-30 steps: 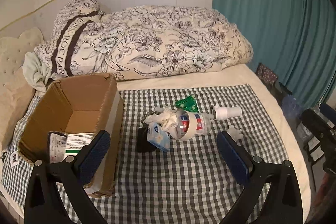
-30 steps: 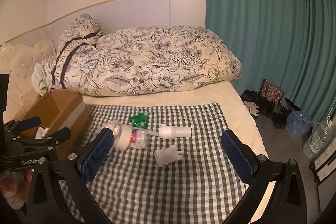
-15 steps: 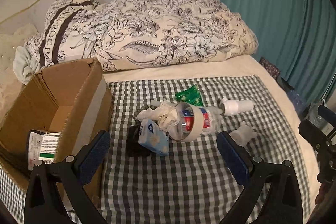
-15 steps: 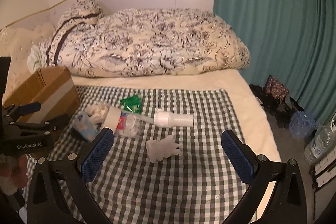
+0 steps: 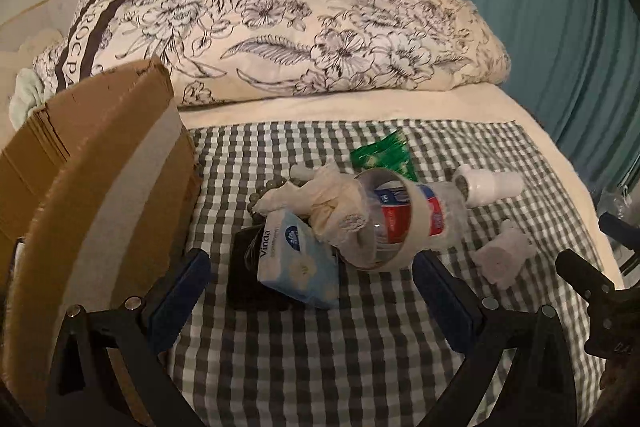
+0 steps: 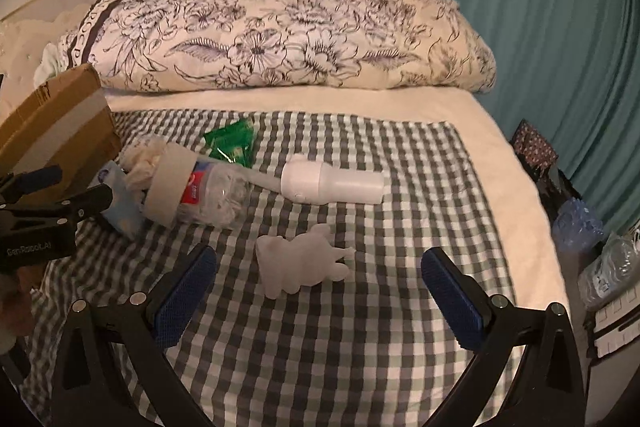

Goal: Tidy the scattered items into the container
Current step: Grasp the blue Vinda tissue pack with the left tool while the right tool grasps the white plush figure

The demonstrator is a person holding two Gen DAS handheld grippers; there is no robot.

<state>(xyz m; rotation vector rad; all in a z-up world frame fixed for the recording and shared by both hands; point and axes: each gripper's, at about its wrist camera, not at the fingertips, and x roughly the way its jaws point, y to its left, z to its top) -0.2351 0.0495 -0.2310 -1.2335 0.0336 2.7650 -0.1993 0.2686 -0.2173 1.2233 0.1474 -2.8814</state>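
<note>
Both grippers, left (image 5: 310, 285) and right (image 6: 318, 285), hover wide open and empty over the checked cloth (image 6: 360, 347). The scattered pile lies beside the cardboard box (image 5: 100, 195), whose inside is hidden; a tissue pack (image 5: 296, 263) half-covers a dark object.

**Clutter heaped beside the box**

A brown cardboard box (image 5: 100, 163) stands at left. Beside it lie a blue tissue pack (image 5: 296, 259), a crushed bottle (image 6: 216, 195) threaded through a tape roll (image 6: 168, 183), a green packet (image 6: 232, 141), a white bottle (image 6: 332, 185), and a translucent figure (image 6: 300, 265).

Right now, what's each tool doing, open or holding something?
Left tool: open, holding nothing.
Right tool: open, holding nothing.
</note>
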